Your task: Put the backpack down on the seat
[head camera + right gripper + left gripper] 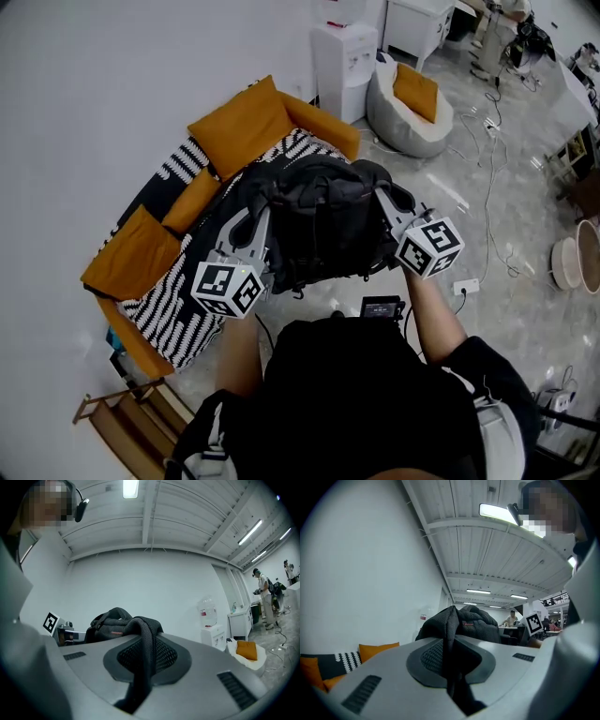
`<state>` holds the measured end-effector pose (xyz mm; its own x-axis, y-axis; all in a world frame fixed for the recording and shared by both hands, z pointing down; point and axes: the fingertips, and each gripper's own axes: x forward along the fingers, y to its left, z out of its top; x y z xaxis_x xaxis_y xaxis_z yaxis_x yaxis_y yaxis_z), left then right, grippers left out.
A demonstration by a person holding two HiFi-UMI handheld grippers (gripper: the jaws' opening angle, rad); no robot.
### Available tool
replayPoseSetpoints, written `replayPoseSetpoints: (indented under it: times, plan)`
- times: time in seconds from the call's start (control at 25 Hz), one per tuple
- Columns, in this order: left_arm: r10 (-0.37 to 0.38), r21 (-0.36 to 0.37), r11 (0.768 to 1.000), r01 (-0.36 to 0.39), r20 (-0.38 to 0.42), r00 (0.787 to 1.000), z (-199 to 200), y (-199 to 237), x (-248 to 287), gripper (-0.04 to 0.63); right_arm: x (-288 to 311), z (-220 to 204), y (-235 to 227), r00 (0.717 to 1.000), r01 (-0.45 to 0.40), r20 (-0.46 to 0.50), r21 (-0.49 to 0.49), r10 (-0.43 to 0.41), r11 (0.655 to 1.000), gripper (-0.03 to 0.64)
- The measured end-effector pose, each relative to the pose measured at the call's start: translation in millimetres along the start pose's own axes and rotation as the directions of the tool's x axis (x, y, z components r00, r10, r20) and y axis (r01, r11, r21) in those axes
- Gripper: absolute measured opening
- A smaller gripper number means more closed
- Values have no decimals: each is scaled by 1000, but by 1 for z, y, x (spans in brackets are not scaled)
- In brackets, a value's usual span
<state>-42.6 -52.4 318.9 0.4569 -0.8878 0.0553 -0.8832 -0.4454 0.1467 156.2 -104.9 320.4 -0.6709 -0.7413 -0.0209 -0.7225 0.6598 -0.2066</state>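
Observation:
A black backpack (323, 220) hangs in the air between my two grippers, just in front of a sofa (173, 314) with a black-and-white striped cover and orange cushions (242, 124). My left gripper (255, 216) is shut on a black mesh shoulder strap (449, 634) at the bag's left side. My right gripper (386, 195) is shut on the other strap (143, 641) at the right side. In the left gripper view, the left gripper (451, 660) pinches the strap with the backpack (476, 625) bulging beyond. The right gripper (142, 663) shows the same grip, backpack (110, 620) behind.
A white water dispenser (344, 56) and a grey beanbag (408, 117) stand past the sofa's far end. Cables and a power strip (466, 286) lie on the glossy floor at right, near round baskets (577, 258). A wooden rack (122, 422) sits lower left.

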Motion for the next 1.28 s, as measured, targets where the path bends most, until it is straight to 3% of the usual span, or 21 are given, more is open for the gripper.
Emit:
replayPoseSetpoints:
  times: [0.56,1.28]
  plan:
    - [12,-3,1000,-12,-35,999,-9,61,95,38,89,-20,-73,999,-6,-47,53,9,999,45]
    - [-46,-50,998,42,-85,995,-4,197,251,37,269,-22,-172,995,5,-97,45,-1,999,45]
